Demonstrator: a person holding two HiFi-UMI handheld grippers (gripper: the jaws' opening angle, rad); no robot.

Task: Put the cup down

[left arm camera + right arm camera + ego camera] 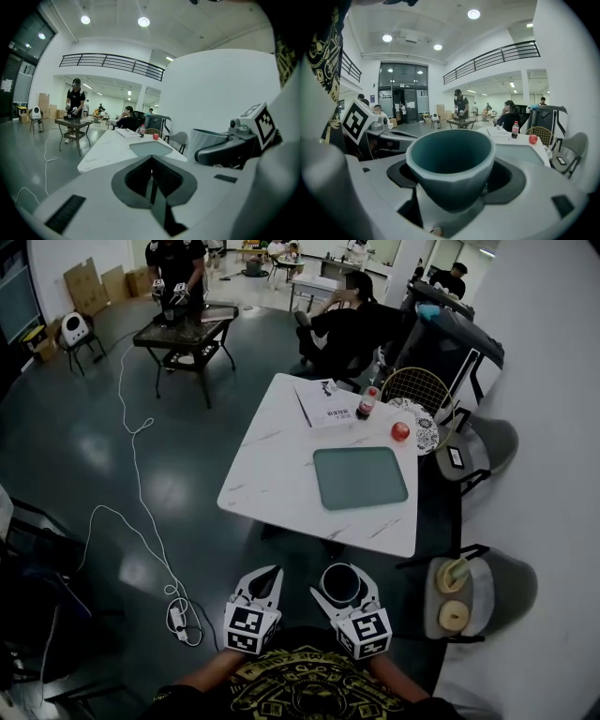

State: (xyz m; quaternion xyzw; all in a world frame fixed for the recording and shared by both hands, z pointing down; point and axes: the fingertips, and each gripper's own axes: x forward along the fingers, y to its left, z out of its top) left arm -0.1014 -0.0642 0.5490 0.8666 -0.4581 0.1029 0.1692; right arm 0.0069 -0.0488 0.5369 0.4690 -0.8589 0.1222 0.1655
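Note:
My right gripper point(341, 577) is shut on a dark teal cup point(340, 583), its jaws spread wide around the body. The cup point(451, 161) stands upright and looks empty. It hangs over the dark floor, just short of the near edge of the white marble table point(277, 457). Close to its left, my left gripper point(273, 576) has its jaws closed together with nothing in them; in the left gripper view the left gripper point(152, 185) points at the table. A flat green tray point(360, 477) lies on the table's near right part.
A cola bottle point(367, 401), a red apple point(400, 431) and a printed booklet point(327, 401) sit at the table's far end. Grey chairs point(480, 594) stand to the right. A white cable point(141, 512) runs over the floor on the left. People are in the background.

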